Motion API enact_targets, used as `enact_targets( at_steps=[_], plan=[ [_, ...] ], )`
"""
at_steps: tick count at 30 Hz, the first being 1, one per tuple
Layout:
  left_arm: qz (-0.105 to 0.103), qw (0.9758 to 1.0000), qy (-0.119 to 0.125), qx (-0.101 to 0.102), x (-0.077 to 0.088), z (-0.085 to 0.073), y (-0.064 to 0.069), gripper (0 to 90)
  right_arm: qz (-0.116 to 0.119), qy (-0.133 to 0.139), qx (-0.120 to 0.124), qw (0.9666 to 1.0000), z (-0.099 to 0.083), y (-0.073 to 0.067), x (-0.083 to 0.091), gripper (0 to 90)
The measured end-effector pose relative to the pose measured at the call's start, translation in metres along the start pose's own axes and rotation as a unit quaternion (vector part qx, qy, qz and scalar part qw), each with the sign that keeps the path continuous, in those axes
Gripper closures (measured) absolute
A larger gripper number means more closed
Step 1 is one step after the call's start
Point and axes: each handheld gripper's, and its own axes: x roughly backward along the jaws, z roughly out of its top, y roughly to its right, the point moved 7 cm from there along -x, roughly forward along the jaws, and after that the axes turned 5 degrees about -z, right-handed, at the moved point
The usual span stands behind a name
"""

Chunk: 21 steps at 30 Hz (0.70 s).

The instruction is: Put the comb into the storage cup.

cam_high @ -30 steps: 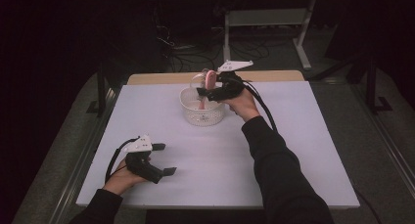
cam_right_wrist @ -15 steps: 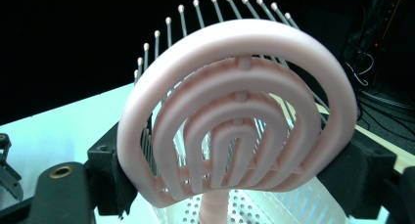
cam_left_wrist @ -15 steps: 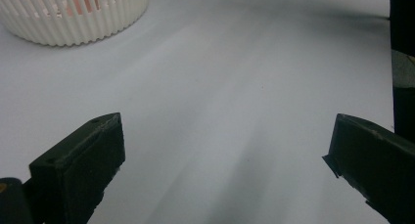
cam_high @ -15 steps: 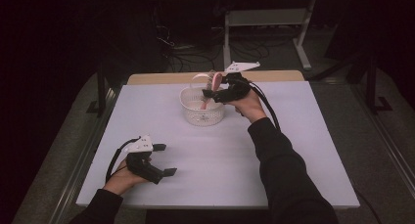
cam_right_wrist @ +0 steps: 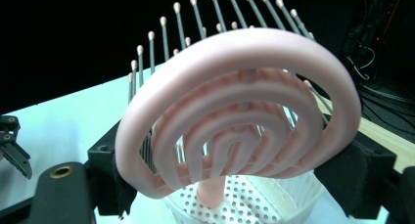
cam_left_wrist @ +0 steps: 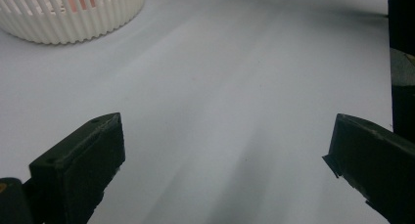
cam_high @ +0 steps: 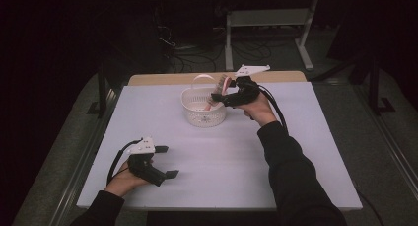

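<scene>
Over the far middle of the white tabletop (cam_high: 276,157), your right claw (cam_high: 223,95) is clamped on the head of the pink vented plastic hairbrush (cam_right_wrist: 240,111), one black jaw on each side of its curved frame. The brush's long axis runs steeply downward from the claw: the bristled head sits up between the jaws and the handle points down into the round white slatted plastic basket (cam_high: 203,112) just below and to the left of your hand. I judge that the coming move turns on keeping that handle inside the rim. Besides the handle, the basket's perforated floor looks bare. Your left claw (cam_high: 165,162) rests near you at the left, jaws wide apart and empty, well apart from the basket.
</scene>
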Motion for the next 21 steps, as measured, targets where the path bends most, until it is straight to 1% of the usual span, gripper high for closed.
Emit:
enact_targets(
  at_steps=[8, 21],
  plan=[
    [-0.001, 1.0, -0.001, 0.0, -0.001, 0.0, 0.0, 0.4, -0.001, 0.002, -0.009, 1.0, -0.009, 0.006, 0.008, 18.7],
    [-0.002, 1.0, -0.001, 0.001, -0.002, 0.0, 0.001, 0.3, 0.003, 0.005, -0.02, 0.9998, -0.018, 0.011, 0.015, 18.6]
  ],
)
